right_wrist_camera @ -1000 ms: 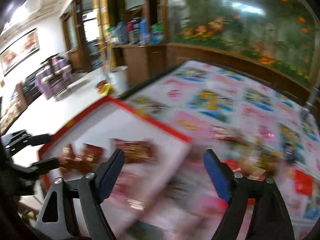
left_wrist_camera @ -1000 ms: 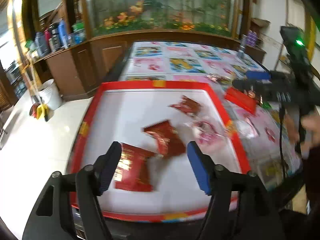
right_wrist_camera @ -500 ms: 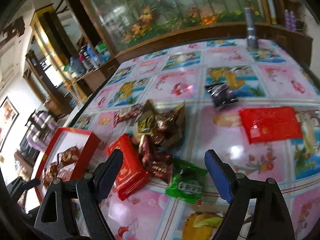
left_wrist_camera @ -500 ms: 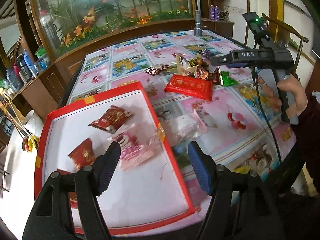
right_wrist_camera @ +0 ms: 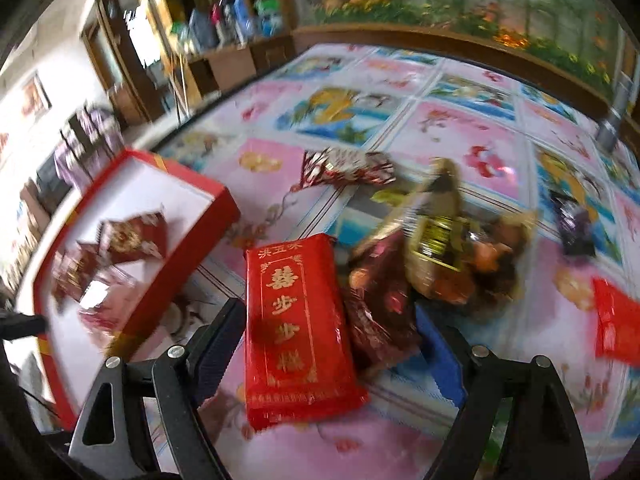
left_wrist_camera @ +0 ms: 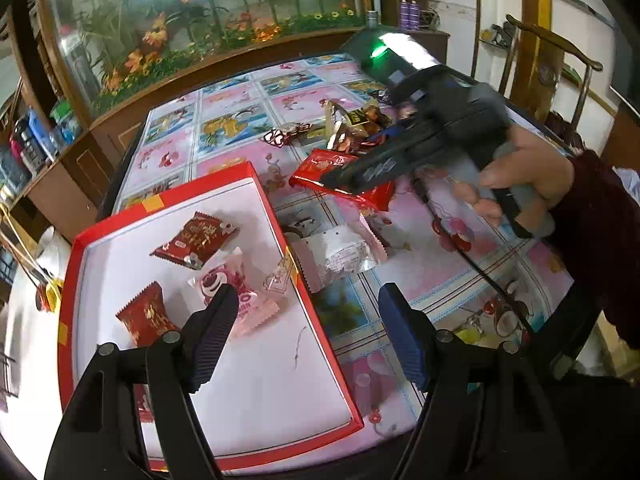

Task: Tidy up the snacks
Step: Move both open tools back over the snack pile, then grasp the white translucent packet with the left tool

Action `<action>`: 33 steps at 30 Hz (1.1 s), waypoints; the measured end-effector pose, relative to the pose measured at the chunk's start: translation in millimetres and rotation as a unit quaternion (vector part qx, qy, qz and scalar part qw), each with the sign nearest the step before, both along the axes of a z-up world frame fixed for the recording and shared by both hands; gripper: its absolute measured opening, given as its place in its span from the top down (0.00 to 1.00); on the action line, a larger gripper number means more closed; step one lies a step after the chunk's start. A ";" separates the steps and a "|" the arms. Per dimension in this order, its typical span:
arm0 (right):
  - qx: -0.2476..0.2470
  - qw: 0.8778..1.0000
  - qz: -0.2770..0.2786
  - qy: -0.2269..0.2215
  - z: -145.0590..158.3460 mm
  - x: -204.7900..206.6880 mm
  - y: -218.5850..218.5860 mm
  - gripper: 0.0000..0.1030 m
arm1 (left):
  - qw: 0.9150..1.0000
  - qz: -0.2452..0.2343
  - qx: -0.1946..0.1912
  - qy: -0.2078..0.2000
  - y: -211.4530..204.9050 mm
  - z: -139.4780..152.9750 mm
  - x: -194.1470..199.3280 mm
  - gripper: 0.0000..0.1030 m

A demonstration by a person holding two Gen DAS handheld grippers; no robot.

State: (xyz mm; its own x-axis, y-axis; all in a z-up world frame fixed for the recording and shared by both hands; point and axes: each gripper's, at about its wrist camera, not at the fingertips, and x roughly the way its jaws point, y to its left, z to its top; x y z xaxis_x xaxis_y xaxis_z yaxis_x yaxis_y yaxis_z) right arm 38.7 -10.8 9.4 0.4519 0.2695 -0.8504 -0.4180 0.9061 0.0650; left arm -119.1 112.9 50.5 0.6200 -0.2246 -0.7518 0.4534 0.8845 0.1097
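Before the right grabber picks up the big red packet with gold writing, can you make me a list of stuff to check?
1. Right gripper open: ok.
2. Big red packet between its fingers: ok; a dark red snack sits in there too.
3. Packet is free of the pile: not ok, the dark snack touches its right side.
4. Red box has bare floor left: ok.
5. Left gripper out of the way: cannot tell; it hangs open over the box's edge.
6. Picture sharp enough to aim: not ok, the right view is blurry.
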 end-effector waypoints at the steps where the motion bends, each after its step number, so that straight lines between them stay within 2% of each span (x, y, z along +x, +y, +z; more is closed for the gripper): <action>1: -0.016 1.000 0.007 -0.003 -3.7 0.2 6.0 0.16 | 1.000 -0.003 0.003 -0.001 -1.4 0.5 0.5 0.30; 5: -0.054 0.998 0.019 -0.028 -8.8 -9.4 12.3 0.18 | 1.000 -0.023 0.016 -0.005 -10.3 3.5 1.1 0.30; 7: -0.051 0.998 0.013 -0.021 -7.4 -9.8 7.1 0.23 | 0.999 -0.032 0.018 -0.002 -16.6 4.0 3.8 0.30; 10: -0.060 0.998 0.002 -0.016 -4.8 -9.7 -5.3 0.23 | 0.998 -0.046 0.035 0.000 -29.8 3.4 9.4 0.30; 13: -0.056 0.998 -0.011 0.001 -1.7 -5.9 -22.4 0.24 | 0.995 -0.081 0.060 0.011 -45.4 0.0 18.4 0.30; 16: -0.039 0.999 -0.031 0.020 1.3 -3.6 -49.7 0.23 | 0.985 -0.136 0.104 0.027 -59.8 -5.5 28.6 0.30; 18: -0.028 0.998 -0.043 0.025 3.4 -3.0 -65.4 0.23 | 0.974 -0.185 0.121 0.055 -65.3 -11.7 37.7 0.30; 21: -0.014 0.997 -0.067 0.031 5.7 -2.8 -90.4 0.23 | 0.966 -0.204 0.135 0.087 -67.7 -19.4 56.9 0.30; 23: 0.000 0.996 -0.078 0.035 7.3 -2.3 -103.5 0.23 | 0.964 -0.206 0.130 0.102 -68.2 -22.2 71.0 0.30; 26: 0.017 0.995 -0.085 0.040 9.2 -2.3 -114.4 0.23 | 0.960 -0.219 0.144 0.098 -73.6 -28.8 79.0 0.30; 29: 0.017 0.995 -0.085 0.040 9.0 -2.2 -115.0 0.23 | 0.946 -0.246 0.190 0.095 -78.4 -42.1 76.7 0.30; 33: 0.014 0.995 -0.088 0.039 7.9 -1.8 -114.1 0.23 | 0.937 -0.274 0.200 0.089 -80.7 -41.2 78.9 0.29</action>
State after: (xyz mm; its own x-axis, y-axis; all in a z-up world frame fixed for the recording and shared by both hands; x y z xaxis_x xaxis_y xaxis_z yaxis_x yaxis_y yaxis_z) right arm 36.8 -124.8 17.3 0.4269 0.2165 -0.8780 -0.2446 0.9624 0.1184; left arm -40.2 32.2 9.3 0.3510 -0.1519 -0.9240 0.8699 0.4180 0.2618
